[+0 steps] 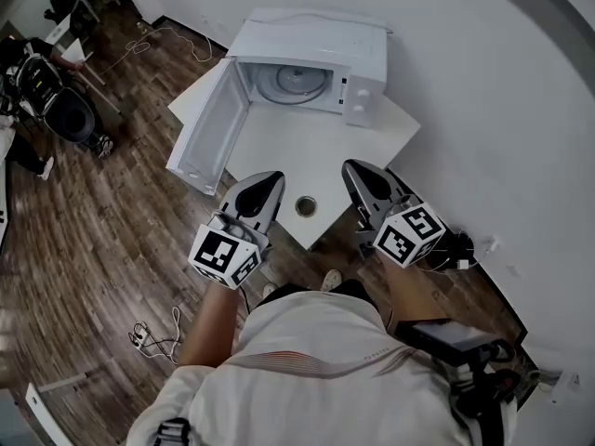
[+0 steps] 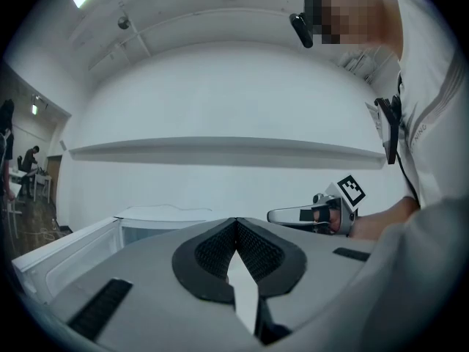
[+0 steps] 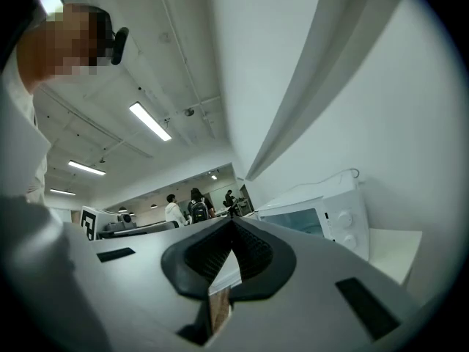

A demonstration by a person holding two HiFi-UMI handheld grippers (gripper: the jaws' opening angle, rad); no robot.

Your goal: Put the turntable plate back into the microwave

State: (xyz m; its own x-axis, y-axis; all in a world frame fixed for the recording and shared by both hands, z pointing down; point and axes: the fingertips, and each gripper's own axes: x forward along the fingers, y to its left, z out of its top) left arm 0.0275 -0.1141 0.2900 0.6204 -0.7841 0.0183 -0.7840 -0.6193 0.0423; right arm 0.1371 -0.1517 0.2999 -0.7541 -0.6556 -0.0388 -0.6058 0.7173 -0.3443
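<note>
- The microwave (image 1: 316, 43) stands at the 12 o'clock end of the white table (image 1: 311, 151), with its door (image 1: 206, 130) swung wide open toward 8 o'clock
- The turntable plate (image 1: 293, 84) lies flat inside the open cavity, round and pale, and nothing touches it
- The left gripper (image 1: 271, 180) is held over the table's 7 o'clock edge, well apart from the microwave; in the left gripper view its black pads (image 2: 218, 249) meet at the tip with nothing between them
- The right gripper (image 1: 357, 169) is held at about 5 o'clock, just beside the table edge; in the right gripper view its jaws are likewise pressed together and empty
- Both grippers point toward 12 o'clock, roughly side by side, with their marker cubes turned back toward the person
- A small round metal-rimmed hole (image 1: 306, 205) sits in the tabletop between the two grippers
- In the right gripper view the microwave's two knobs appear at about 3 o'clock
</note>
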